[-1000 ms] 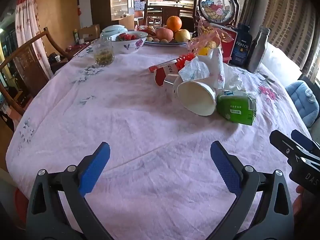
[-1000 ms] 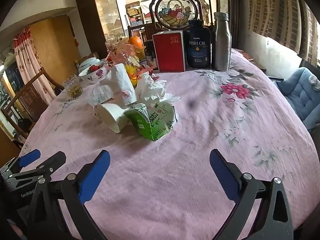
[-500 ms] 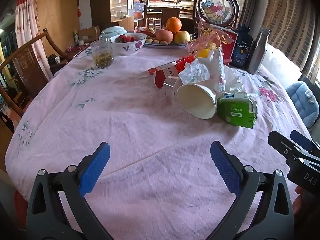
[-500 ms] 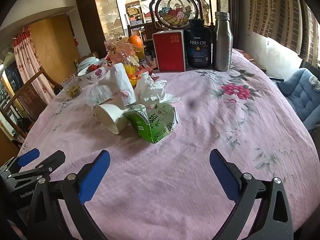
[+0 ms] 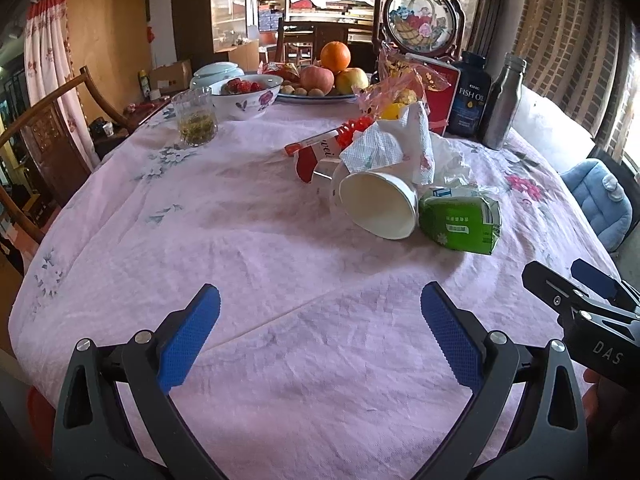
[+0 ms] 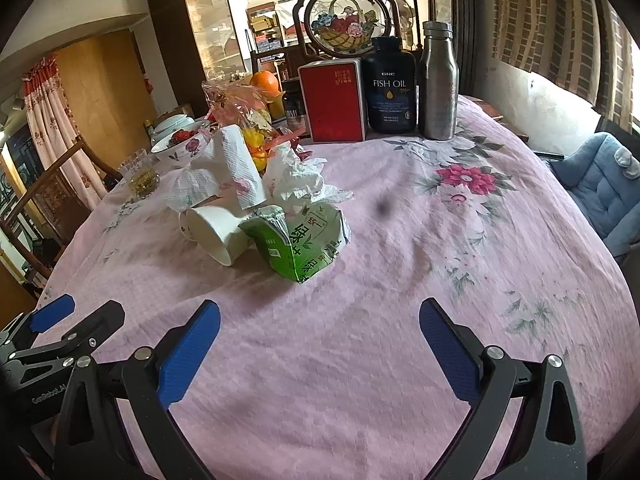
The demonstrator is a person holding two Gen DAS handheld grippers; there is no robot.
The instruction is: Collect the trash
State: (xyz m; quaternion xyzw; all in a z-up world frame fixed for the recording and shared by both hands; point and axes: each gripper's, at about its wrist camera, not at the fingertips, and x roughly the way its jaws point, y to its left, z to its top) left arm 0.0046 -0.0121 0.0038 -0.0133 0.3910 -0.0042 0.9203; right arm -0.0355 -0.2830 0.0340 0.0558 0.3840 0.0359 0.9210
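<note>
Left gripper (image 5: 320, 316): we see its blue-padded fingers (image 5: 188, 340) spread wide with nothing between them, above the pink floral-cloth worktop (image 5: 240, 240).
Right gripper (image 6: 320, 328): we see it gaping and empty too, near the worktop's front edge; it also shows at the right edge of the left wrist view.
Trash pile: we find it at mid-worktop, well ahead of both grippers.
White paper cup (image 5: 378, 210): on its side, mouth toward us, touching the crushed green drink carton (image 6: 298, 240) on its right.
Crumpled white tissues (image 6: 298, 176): just behind the carton.
Roll of patterned paper towel (image 6: 240, 164): leaning behind the cup.
Red-and-white packet (image 5: 314, 152): left of the cup.
</note>
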